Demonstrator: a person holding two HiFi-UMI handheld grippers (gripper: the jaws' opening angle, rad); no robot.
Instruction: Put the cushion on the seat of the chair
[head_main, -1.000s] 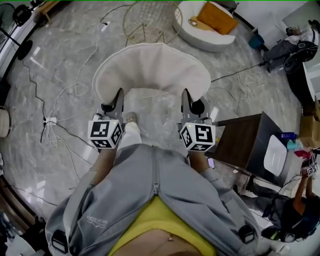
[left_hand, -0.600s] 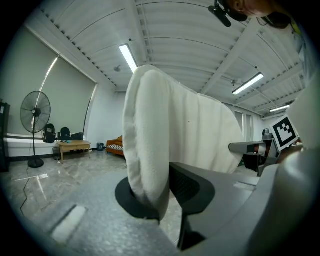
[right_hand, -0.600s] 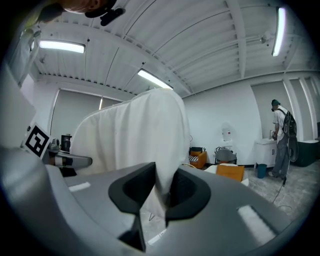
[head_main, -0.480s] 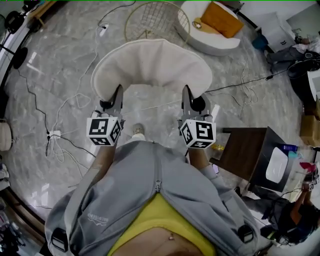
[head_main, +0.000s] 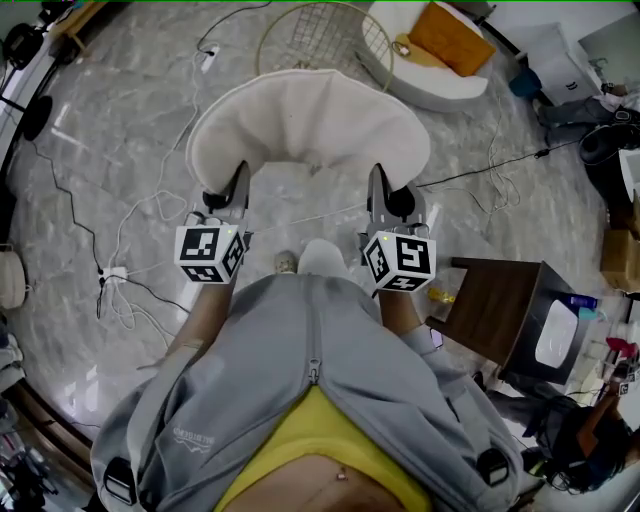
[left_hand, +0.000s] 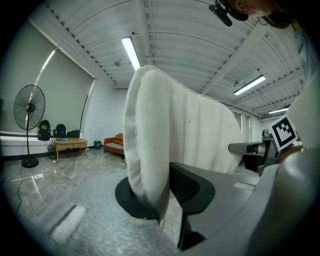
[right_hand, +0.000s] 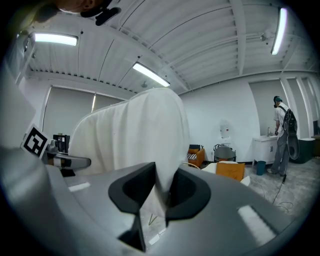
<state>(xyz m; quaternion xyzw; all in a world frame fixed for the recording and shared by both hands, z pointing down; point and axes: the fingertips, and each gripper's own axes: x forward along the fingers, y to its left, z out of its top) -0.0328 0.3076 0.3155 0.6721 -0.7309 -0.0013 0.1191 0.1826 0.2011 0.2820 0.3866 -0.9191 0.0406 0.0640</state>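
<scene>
Floor (head_main: 120, 170) is glossy grey marble-look tile. The cushion (head_main: 310, 125) is the biggest item over it: off-white, plush matte fabric, thick padded crescent with rounded edges, and it is carried in the air ahead of the person, clear of the floor and on no seat. In the gripper views the cushion (left_hand: 170, 140) stands on edge, with the fabric pinched thin where it is gripped. A dark brown wood side table (head_main: 495, 300), flat and rectangular, sits to the right. A round gold wire frame (head_main: 320, 40) with an open grid sits beyond the cushion and apart from it. The left gripper (head_main: 238, 180) is clamped on the cushion's left end, and the right gripper (head_main: 380, 182) is clamped on its right end. Thin cables (head_main: 470, 170) trail across the tile.
</scene>
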